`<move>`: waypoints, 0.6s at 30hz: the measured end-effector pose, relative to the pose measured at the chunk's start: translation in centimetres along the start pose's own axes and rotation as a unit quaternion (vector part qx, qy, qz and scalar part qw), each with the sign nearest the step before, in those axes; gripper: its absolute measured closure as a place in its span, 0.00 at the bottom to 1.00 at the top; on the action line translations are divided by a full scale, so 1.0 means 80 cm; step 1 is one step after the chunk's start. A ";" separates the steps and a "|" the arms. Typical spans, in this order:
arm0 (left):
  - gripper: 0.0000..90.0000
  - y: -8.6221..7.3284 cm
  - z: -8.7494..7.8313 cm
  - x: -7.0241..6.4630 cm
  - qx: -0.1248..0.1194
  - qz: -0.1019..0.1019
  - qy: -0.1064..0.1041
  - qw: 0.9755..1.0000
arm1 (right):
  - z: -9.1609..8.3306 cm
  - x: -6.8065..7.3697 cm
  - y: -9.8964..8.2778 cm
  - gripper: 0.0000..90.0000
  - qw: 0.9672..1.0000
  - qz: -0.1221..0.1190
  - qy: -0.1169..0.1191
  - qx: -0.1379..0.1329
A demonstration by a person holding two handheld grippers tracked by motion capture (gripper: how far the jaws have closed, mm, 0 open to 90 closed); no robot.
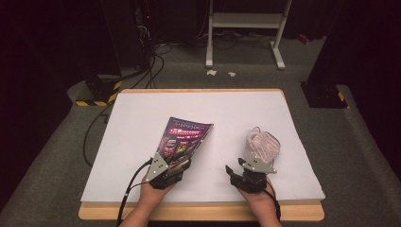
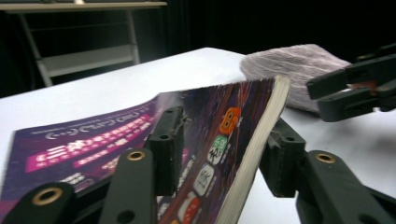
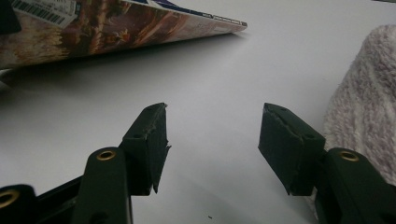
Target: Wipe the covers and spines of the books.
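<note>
Your left hand-held gripper (image 2: 219,154) straddles the book (image 2: 140,140) loosely, jaws parted — spine running away from you; right hand-held gripper (image 3: 212,149) wide, empty.

Bare table (image 1: 227,109) lies open between the tilted book (image 1: 182,142) and towel (image 1: 263,145).

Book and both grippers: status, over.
Left gripper jaws apart astride the book, which is tilted up, pads not clearly pressing. Right gripper open, empty, beside the towel. Nothing in the way.
</note>
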State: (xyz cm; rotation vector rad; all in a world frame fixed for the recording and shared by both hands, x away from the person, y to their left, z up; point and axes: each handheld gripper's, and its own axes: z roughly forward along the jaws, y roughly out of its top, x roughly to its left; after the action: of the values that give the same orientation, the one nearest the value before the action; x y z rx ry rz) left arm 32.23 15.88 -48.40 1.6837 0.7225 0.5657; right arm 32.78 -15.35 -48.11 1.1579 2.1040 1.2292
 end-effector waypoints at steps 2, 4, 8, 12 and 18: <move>0.52 0.000 0.001 -0.003 0.002 0.001 -0.006 1.000 | 0.000 -0.001 0.000 0.46 1.000 0.000 -0.001 0.000; 0.50 0.000 0.003 -0.006 0.001 -0.002 -0.015 1.000 | 0.000 0.000 0.000 0.46 1.000 0.001 0.000 0.001; 0.45 0.002 0.004 -0.009 -0.007 -0.011 -0.033 0.999 | 0.001 0.000 0.000 0.46 1.000 0.000 0.000 0.001; 0.45 0.003 0.004 -0.008 -0.011 -0.020 -0.034 0.999 | 0.001 0.000 0.000 0.46 1.000 0.000 0.000 0.002; 0.47 0.001 0.000 0.007 -0.002 -0.042 -0.024 0.999 | 0.001 0.001 -0.001 0.47 1.000 -0.001 0.002 0.004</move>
State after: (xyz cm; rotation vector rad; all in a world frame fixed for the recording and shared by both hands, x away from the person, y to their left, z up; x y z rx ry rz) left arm 32.61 16.28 -48.32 1.6504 0.7535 0.4661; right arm 32.80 -15.28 -48.23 1.1571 2.1149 1.2247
